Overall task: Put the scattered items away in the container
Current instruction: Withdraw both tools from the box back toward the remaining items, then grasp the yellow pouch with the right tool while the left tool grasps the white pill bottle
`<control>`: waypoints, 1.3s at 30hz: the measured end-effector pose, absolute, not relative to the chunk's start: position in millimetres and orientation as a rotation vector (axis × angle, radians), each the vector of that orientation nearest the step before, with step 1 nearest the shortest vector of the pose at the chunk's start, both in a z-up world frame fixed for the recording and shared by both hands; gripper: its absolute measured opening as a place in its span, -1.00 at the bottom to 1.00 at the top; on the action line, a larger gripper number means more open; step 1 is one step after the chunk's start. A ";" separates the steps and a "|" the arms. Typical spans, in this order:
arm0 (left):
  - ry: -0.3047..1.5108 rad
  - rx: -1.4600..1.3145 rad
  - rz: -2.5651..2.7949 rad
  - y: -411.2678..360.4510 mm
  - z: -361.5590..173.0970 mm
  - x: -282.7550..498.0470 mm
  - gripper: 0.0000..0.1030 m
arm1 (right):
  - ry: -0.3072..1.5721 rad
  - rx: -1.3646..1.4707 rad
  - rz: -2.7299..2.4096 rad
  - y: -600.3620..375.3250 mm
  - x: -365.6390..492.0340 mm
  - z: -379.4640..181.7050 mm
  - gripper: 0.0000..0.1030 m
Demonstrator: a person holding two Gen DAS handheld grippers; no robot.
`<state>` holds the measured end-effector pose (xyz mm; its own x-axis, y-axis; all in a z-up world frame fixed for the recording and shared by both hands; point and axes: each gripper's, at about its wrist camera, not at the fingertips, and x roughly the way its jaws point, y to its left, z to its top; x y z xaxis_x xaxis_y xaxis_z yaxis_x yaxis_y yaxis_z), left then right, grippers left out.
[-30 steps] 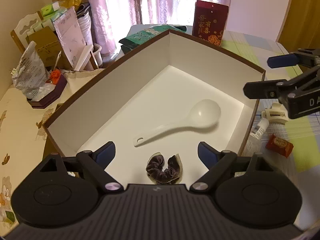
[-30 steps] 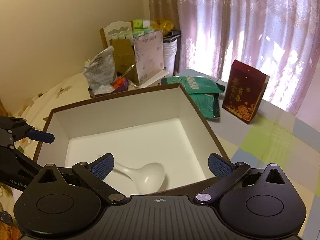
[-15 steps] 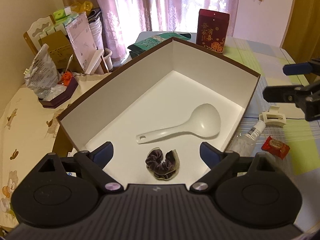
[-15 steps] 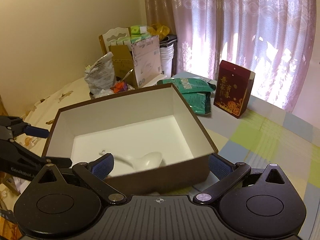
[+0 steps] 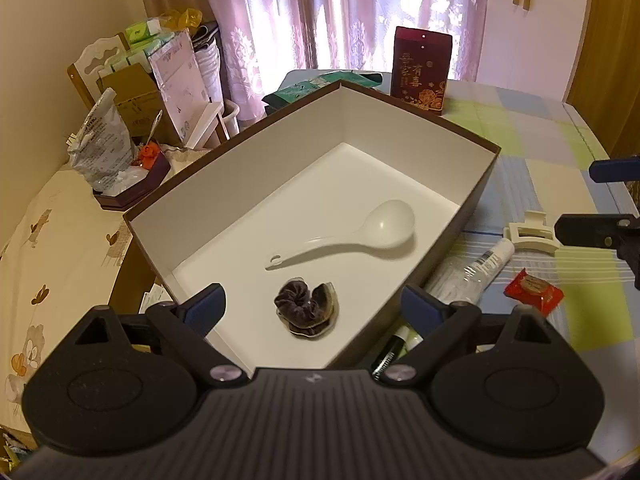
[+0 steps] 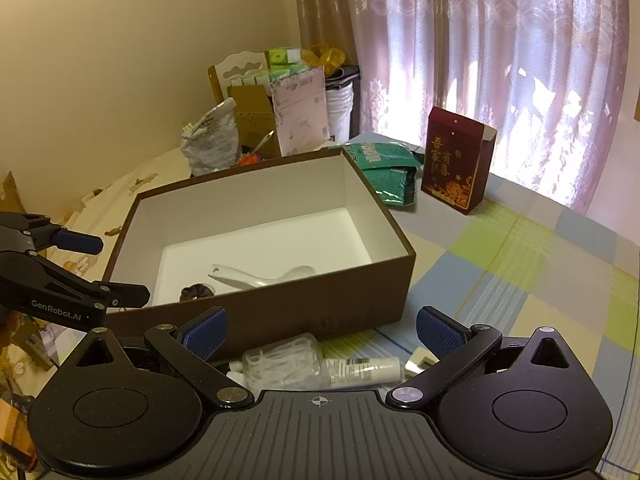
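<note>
Pink curtains [image 6: 500, 60] fill the upper right of the right wrist view, and a cream wall is seen at the upper left. Below them a table [image 6: 520, 264] with a checked cloth in green, blue and yellow takes the right half of the frame, and much bare cloth is left there. A brown box [image 5: 486, 178] with a white inside stands on the table; its near wall runs across the middle of the right wrist view. On the box floor a white spoon [image 5: 360, 236] is laid, and just below it in the left wrist view a dark scrunchie [image 5: 308, 308] rests, apart from the spoon.

Outside the box, just beside its lower right wall in the left wrist view, a clear plastic bottle [image 5: 468, 272] with a white cap lies on its side. A cream hair clip [image 5: 530, 232] is seen near the cap, and a red snack packet [image 5: 534, 290] lies lower right of it. A dark red gift box [image 6: 456, 164] stands upright beyond the far corner, with green packets [image 6: 384, 168] beside it.

The left gripper [image 5: 312, 306] is held wide above the near end of the box, and nothing is between its pads. The right gripper [image 6: 320, 330] is also spread wide and empty, with the bottle below it in the frame.
</note>
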<state>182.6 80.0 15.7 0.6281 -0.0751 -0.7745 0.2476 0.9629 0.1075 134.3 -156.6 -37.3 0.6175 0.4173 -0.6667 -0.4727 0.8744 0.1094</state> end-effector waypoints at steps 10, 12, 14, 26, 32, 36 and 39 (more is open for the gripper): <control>0.862 0.191 -0.167 76.1 18.7 148.7 0.80 | 0.791 -0.050 0.526 -181.7 115.4 -47.5 1.00; 0.864 0.182 -0.164 80.1 17.5 140.7 0.80 | 0.809 -0.028 0.542 -185.4 111.7 -53.6 1.00; 0.871 0.171 -0.166 83.4 15.5 130.3 0.80 | 0.827 0.005 0.564 -188.4 107.2 -61.6 1.00; 0.956 0.140 -0.172 99.2 -21.8 93.3 0.80 | 0.905 0.034 0.739 -162.6 87.4 -108.9 0.99; 1.022 0.110 -0.141 117.2 -45.7 95.6 0.80 | 0.944 0.011 0.793 -143.5 94.8 -132.7 0.47; 1.032 0.102 -0.141 125.5 -50.4 98.4 0.80 | 0.956 0.014 0.834 -134.5 104.0 -143.3 -0.03; 1.039 0.100 -0.144 128.5 -52.7 101.5 0.80 | 0.992 0.045 0.839 -131.6 111.9 -153.5 -0.14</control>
<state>101.5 128.5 -52.7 0.4989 -0.0716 -0.8637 0.1666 0.9859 0.0145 111.9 -131.6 -153.5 0.2681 0.6410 -0.7192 -0.6027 0.6940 0.3939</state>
